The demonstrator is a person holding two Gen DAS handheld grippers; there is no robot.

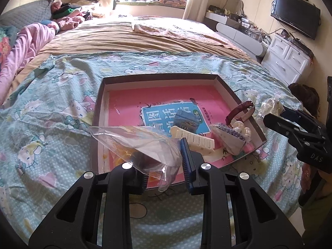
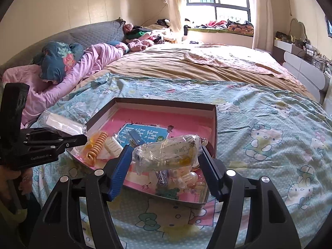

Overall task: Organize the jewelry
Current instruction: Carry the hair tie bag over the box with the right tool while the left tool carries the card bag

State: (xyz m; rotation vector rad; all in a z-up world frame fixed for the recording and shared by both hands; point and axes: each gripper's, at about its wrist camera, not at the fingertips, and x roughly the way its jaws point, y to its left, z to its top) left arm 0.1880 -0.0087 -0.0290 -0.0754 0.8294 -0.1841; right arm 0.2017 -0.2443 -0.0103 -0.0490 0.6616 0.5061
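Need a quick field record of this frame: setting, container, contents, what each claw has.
setting: bed with cartoon-print sheet
container: shallow open box, pink book cover lying flat inside
contents: white comb clip, orange coil tie, pearl beads, dark red band on the rim
left claw: pinching an empty clear bag over the box
right claw: closed on a filled plastic packet over the box
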